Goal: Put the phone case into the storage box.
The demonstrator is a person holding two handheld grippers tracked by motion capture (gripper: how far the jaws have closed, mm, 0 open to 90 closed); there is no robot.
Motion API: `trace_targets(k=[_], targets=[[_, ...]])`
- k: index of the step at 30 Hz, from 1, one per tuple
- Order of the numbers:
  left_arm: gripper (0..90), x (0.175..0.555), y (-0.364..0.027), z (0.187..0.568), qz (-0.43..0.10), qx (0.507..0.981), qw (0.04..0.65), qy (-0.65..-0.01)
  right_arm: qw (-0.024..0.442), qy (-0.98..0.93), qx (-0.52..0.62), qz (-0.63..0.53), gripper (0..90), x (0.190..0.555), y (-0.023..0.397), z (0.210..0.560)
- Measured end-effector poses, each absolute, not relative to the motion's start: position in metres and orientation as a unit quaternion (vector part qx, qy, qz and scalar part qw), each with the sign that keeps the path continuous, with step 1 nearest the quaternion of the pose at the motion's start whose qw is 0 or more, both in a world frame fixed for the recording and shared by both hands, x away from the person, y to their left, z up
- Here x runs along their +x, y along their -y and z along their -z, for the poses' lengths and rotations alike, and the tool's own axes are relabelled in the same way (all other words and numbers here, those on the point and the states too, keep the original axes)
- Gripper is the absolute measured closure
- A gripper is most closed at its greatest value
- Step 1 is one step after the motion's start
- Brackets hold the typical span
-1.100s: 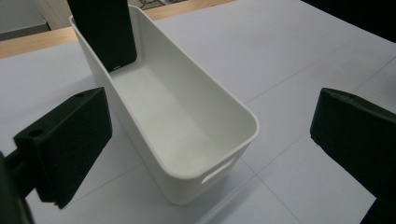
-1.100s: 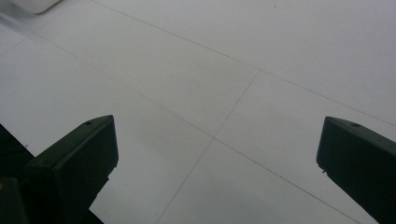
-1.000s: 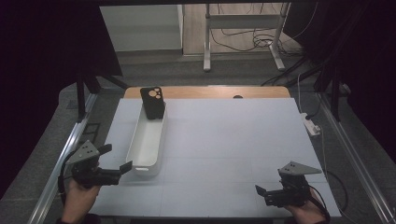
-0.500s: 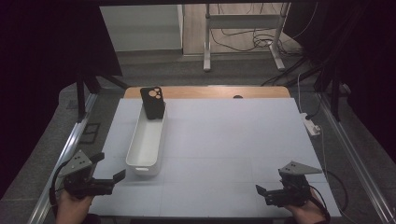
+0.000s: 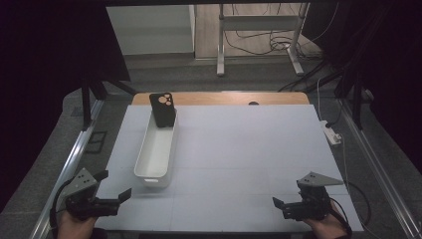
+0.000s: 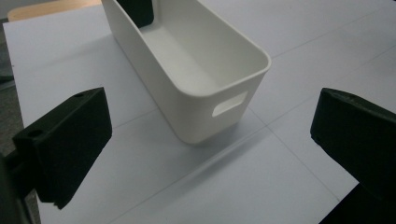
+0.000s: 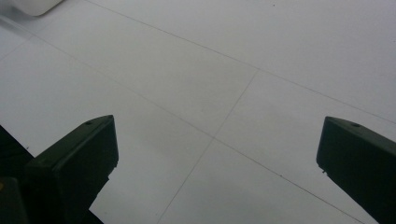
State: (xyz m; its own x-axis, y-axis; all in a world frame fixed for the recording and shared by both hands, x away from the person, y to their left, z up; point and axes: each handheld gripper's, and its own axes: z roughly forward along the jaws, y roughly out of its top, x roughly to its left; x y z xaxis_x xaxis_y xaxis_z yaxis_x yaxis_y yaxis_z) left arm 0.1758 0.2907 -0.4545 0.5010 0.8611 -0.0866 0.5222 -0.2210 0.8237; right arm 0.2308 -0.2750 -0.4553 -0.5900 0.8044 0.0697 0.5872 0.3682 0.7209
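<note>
Left tool point(image 5: 115, 188) has retreated from bin point(image 5: 156, 149), its handle slot point(image 6: 229, 103) showing.

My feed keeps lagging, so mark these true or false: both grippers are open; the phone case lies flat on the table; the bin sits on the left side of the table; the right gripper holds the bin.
1. Left gripper and right gripper are open: true.
2. Phone case lies flat on the table: false, it stands in the bin's far end.
3. Bin sits on the left side: true.
4. Right gripper holds the bin: false, it holds nothing.
</note>
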Motion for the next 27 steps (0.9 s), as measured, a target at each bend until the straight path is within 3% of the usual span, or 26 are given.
trace_targets(k=[27], targets=[[0.0,0.171,-0.288,0.468,-0.188,0.775,0.377,-0.471,0.145,-0.814,0.428,-0.364,0.0,0.232,0.275,0.456]])
